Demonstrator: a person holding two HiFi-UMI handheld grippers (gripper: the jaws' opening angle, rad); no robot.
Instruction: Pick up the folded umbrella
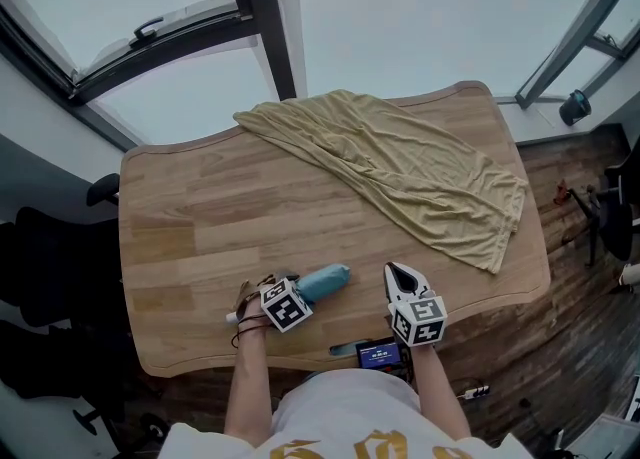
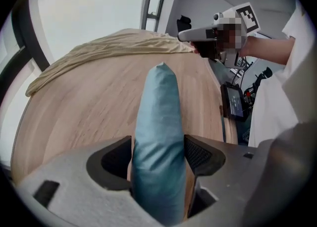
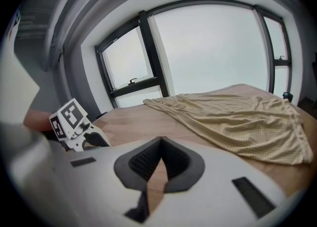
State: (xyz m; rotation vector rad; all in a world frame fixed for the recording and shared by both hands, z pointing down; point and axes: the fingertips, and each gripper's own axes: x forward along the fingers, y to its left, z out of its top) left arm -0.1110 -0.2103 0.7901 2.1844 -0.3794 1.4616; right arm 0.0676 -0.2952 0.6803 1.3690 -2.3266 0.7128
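Near edge of the bench [image 1: 200, 237], a bit left of middle: folded umbrella [image 1: 325, 282] in a teal sleeve, lying flat on the wood roughly along that edge. Left gripper [image 1: 292, 297] is angled steeply down over the umbrella's left end. Its jaws are spread wide with the umbrella's body between them, and the pads sit right beside the fabric on both sides. I see no squeeze, so it's released, not grasping. Right gripper [image 1: 402, 277] is just to the umbrella's right near the same edge, apart from it, aimed toward the far side. It's clenched, pads meeting at the tips with nothing between them. Beige cloth [image 1: 400, 162] lies rumpled from mid far edge down to the right edge, well apart from the umbrella. Small device with a lit screen [image 1: 380, 353] sits at the near edge, between the person's arms.
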